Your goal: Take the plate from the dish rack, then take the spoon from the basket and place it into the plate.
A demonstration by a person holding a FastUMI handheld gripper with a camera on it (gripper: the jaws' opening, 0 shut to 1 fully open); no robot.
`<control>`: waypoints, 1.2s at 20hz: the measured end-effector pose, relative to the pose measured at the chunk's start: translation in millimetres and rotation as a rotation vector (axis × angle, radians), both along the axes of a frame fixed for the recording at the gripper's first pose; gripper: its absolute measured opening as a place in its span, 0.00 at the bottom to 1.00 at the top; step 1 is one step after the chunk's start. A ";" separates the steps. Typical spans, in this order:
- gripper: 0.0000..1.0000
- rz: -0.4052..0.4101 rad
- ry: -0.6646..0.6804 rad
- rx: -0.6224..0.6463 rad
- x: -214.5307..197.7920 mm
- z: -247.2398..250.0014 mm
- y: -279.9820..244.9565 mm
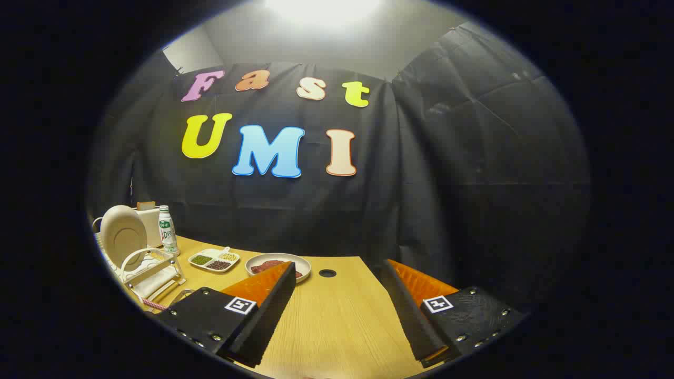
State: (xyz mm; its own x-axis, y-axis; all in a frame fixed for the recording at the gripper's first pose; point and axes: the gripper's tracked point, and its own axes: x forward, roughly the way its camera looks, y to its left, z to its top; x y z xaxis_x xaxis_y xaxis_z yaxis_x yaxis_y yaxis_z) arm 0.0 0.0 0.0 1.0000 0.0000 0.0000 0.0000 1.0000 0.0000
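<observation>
Wooden table (337, 316) under booth cloth. Gripper (337, 310) hovers with fingers spread wide, holding nothing, aimed mid-table. Plate (122, 231) stands upright in the dish rack (150, 273) far left, so approach must swing left. Spoon's basket unclear.

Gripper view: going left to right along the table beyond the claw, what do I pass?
Plate standing in the dish rack → bottle → divided dish → bowl → hole in the tabletop. The claw is open, fingers on nothing.
</observation>
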 end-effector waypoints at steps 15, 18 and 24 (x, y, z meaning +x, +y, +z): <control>1.00 0.023 0.159 0.002 -120.3 29.8 150.7; 1.00 0.078 0.163 0.000 -127.8 40.3 200.1; 1.00 0.211 0.181 -0.009 -124.9 47.5 304.9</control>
